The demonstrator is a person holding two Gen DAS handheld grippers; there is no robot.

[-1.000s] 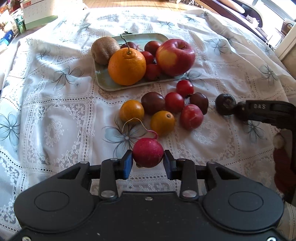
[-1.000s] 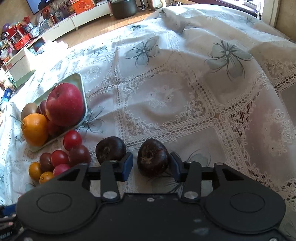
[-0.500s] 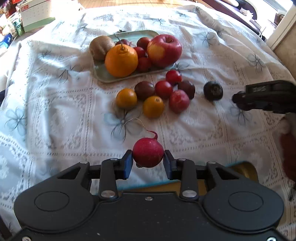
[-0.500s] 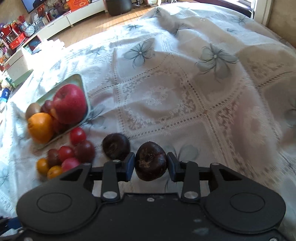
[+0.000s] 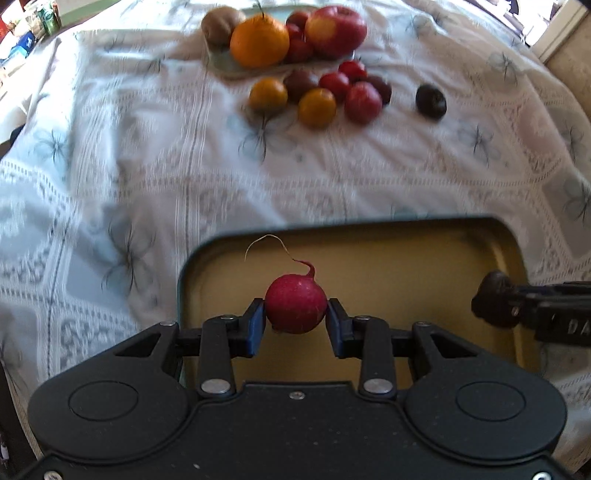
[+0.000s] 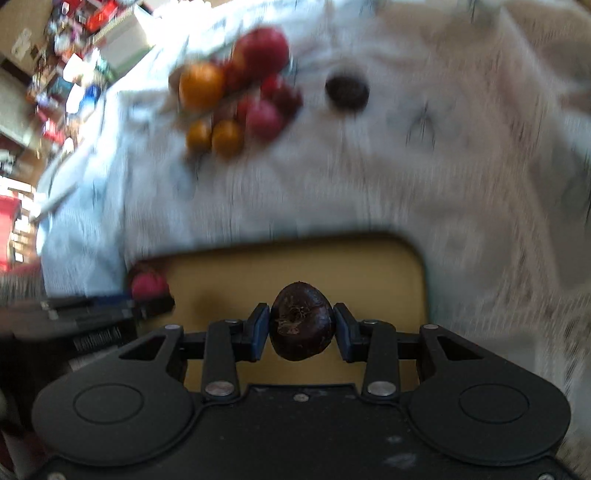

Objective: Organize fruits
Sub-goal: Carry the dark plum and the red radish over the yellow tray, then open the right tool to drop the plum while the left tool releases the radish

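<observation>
Nearest the left wrist camera, a red radish [image 5: 295, 308] with a thin curled root is pinched between the pads of the left claw [image 5: 295, 317], which is held above a yellow tray [image 5: 424, 258] with a dark rim. In the right wrist view, a dark brown, wrinkled round fruit [image 6: 300, 326], possibly a water chestnut, is clamped in the right claw [image 6: 301, 328] over the same tray, whose bare yellow floor suggests that sorted items are meant to be dropped there. Beyond the tray, a white lace tablecloth [image 5: 110, 166] covers the surface. Farther off, small orange and red fruits [image 5: 317, 96] are clustered, with one dark fruit [image 5: 430, 100] set apart. Farthest, a pale green plate [image 5: 225, 64] carries an orange [image 5: 259, 40], an apple [image 5: 336, 31] and a kiwi [image 5: 219, 24].
</observation>
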